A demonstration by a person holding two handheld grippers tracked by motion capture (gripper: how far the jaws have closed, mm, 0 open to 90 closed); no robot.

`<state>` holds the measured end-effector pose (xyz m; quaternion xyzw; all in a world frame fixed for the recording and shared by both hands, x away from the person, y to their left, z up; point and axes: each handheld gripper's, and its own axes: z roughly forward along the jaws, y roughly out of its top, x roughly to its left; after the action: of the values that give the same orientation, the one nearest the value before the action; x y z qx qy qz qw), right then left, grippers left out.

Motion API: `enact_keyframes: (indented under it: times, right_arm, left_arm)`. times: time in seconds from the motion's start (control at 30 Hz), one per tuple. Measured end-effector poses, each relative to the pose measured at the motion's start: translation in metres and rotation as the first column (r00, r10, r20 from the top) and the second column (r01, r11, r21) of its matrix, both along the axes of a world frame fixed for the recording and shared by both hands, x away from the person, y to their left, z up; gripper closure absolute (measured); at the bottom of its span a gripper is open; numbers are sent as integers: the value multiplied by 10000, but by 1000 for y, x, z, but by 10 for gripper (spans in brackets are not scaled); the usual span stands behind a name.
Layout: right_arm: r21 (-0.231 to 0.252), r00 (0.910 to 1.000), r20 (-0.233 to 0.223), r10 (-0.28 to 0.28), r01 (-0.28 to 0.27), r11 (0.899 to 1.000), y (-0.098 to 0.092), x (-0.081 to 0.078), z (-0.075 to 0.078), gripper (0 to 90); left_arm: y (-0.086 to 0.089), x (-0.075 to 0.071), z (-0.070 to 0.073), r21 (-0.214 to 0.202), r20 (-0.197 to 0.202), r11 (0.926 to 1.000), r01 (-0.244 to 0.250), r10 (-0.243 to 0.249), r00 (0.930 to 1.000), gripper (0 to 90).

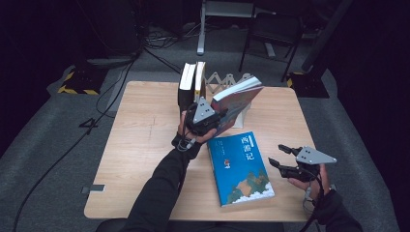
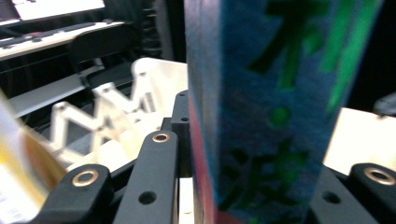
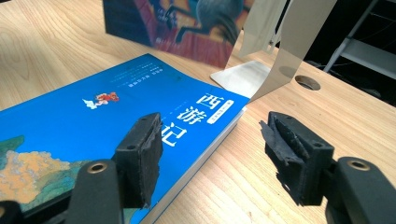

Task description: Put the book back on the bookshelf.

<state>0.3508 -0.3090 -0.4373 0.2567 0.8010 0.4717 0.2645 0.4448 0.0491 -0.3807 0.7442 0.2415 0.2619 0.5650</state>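
At the upper centre of the high view, the left gripper point(image 1: 205, 119) held a tilted book point(image 1: 236, 104) off the tabletop point(image 1: 140, 145), its fingers point(image 2: 154, 186) pinching the book's lower edge; the left gripper view showed the blue spine point(image 2: 261, 116) clamped between them. Just to the left stood two upright books point(image 1: 191, 83) against a white zigzag bookstand point(image 1: 223, 78). A blue book point(image 1: 240, 167) lay flat at the lower centre. At the lower right, the right gripper point(image 1: 282, 156) hovered beside that book, fingers point(image 3: 140, 156) spread, empty.
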Motion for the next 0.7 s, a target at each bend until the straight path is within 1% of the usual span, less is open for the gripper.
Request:
enact_keyframes:
  times: [0.07, 0.2, 0.23, 0.27, 0.33, 0.4, 0.43, 0.47, 0.53, 0.6, 0.63, 0.67, 0.7]
  right_arm:
    - [-41, 10000, -31, 7, -7, 10000, 1, 0, -1, 368]
    - [-134, 10000, -95, 21, -22, 9999, 2, 0, -2, 369]
    - [-164, 10000, -70, 34, -35, 9999, 2, 0, -3, 369]
    - [-182, 10000, -76, 35, -37, 9998, 2, 0, -3, 369]
    - [-215, 9999, -102, 22, -24, 9998, 2, 0, -3, 369]
    - [-229, 10000, -81, 27, -29, 9997, 3, 0, -3, 369]
    - [-274, 10000, -72, 20, -22, 9996, 3, 0, -3, 369]
    - [-272, 10000, -82, 40, -43, 9996, 3, 0, -3, 370]
    - [-298, 9999, -116, 50, -54, 9995, 3, 0, -4, 369]
    - [-352, 9999, -118, 67, -71, 9994, 4, 0, -5, 370]
    - [-377, 9999, -127, 95, -100, 9992, 4, 0, -5, 370]
    - [-377, 9999, -127, 95, -100, 9992, 4, 0, -5, 370]
    - [-392, 9999, -126, 106, -111, 9992, 5, 0, -5, 370]
  left_arm:
    - [8, 6, -5, -122, -56, 9994, -309, 308, 9995, 741]
    - [17, 11, -21, -70, -114, 9962, -872, 871, 9961, 740]
    - [19, 12, -24, -128, -189, 9955, -942, 939, 9954, 740]
    - [22, 13, -30, -201, -319, 9935, -1122, 1115, 9932, 741]
    - [25, 13, -37, -269, -424, 9910, -1312, 1300, 9906, 740]
    - [30, 12, -42, -577, -499, 9870, -1498, 1470, 9879, 740]
    - [32, 12, -44, -696, -574, 9862, -1501, 1463, 9876, 740]
    - [34, 12, -45, -757, -623, 9858, -1496, 1450, 9875, 739]
    - [38, 11, -48, -892, -717, 9821, -1660, 1599, 9845, 739]
    - [42, 10, -52, -934, -728, 9785, -1838, 1774, 9814, 737]
    - [45, 9, -54, -1071, -819, 9757, -1912, 1830, 9797, 736]
    - [45, 9, -54, -1071, -819, 9757, -1912, 1830, 9797, 736]
    - [50, 9, -56, -1329, -915, 9725, -1913, 1801, 9794, 736]
